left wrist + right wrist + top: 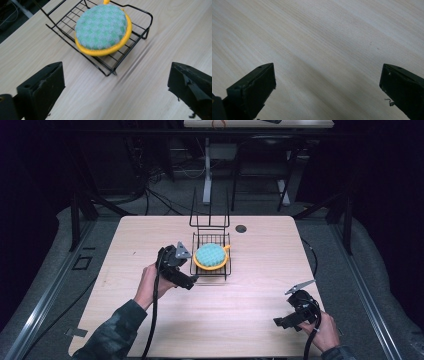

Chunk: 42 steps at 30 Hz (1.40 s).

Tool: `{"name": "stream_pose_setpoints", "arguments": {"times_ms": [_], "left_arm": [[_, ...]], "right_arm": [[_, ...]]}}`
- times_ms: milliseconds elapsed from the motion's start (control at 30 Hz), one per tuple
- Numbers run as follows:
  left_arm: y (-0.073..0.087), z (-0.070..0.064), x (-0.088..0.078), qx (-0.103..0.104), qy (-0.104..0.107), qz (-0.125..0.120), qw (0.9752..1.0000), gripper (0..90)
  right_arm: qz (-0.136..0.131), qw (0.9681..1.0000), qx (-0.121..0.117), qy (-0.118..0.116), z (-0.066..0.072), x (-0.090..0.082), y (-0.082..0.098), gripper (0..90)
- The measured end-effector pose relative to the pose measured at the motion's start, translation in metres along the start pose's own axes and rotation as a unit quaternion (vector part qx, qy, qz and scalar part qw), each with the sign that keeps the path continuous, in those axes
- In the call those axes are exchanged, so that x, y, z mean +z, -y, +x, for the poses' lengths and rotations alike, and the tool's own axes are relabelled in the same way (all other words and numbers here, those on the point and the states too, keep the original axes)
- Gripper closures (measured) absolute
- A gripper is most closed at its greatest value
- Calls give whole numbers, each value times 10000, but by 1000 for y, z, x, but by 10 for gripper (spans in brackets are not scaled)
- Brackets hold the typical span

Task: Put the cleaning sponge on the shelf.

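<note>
Hovering just left of a black wire rack (210, 255), the left gripper (192, 279) has its jaws spread wide apart with nothing between them, and it points toward the rack's near-left corner. The rack sits at the middle of the wooden table (150, 320), toward the far side, and holds a round yellow dish (100, 51) topped with a green-and-blue checkered pad (101, 26); the dish lies flat on the wire floor, roughly centred, its small yellow handle pointing to the far right. Nothing else is in the rack. Judging by this pose, the step in hand is the approach to the rack or its contents, with no grasp yet made. The next move would call for bringing the open jaws forward over the low wire rim and down around the dish's edge, or onto the rim wire itself, before closing. The right gripper (285, 320) hangs well apart at the near right of the table, its jaws also wide apart over bare wood.
</note>
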<state>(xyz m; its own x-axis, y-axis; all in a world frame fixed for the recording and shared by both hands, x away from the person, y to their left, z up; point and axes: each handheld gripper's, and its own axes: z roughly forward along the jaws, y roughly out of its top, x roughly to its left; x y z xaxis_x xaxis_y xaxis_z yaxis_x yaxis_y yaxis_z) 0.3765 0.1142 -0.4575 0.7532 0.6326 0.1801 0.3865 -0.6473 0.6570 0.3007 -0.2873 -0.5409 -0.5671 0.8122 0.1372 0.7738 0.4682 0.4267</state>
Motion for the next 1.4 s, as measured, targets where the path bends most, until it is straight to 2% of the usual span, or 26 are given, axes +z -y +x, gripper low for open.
{"name": "stream_pose_setpoints", "arguments": {"times_ms": [367, 600, 867, 933, 1000, 1067, 1100, 1133, 1300, 1400], "left_arm": [[41, -3, -29, -221, 19, 340, 9992, 0], [72, -2, -41, -461, -48, 523, 9976, 0], [111, 2, -42, -948, -146, 694, 9930, 0], [120, 5, -40, -1110, -87, 722, 9912, 0], [126, 6, -36, -1211, -55, 770, 9896, 0], [130, 8, -32, -1223, -39, 849, 9888, 0], [130, 9, -31, -1217, -97, 858, 9888, 0], [131, 10, -31, -1241, -106, 832, 9887, 0], [131, 12, -25, -1245, -52, 886, 9882, 1], [131, 13, -22, -1237, -42, 924, 9880, 1]], "right_arm": [[33, 10000, -53, 36, 1, -1, 0, 0], [34, 10000, -62, 49, 1, -1, 1, 1], [99, 9998, -131, 96, 3, -1, 1, 9], [71, 9999, -97, 87, 4, -1, 1, 9], [70, 9999, -91, 85, 3, -2, 1, 9], [85, 9999, -97, 82, 3, -2, 1, 9], [84, 9999, -93, 86, 4, -2, 1, 9], [104, 9997, -189, 130, 3, -2, 2, 9], [104, 9999, -120, 64, 3, 0, 1, 14], [117, 9998, -157, 58, 3, -1, 2, 15]]}}
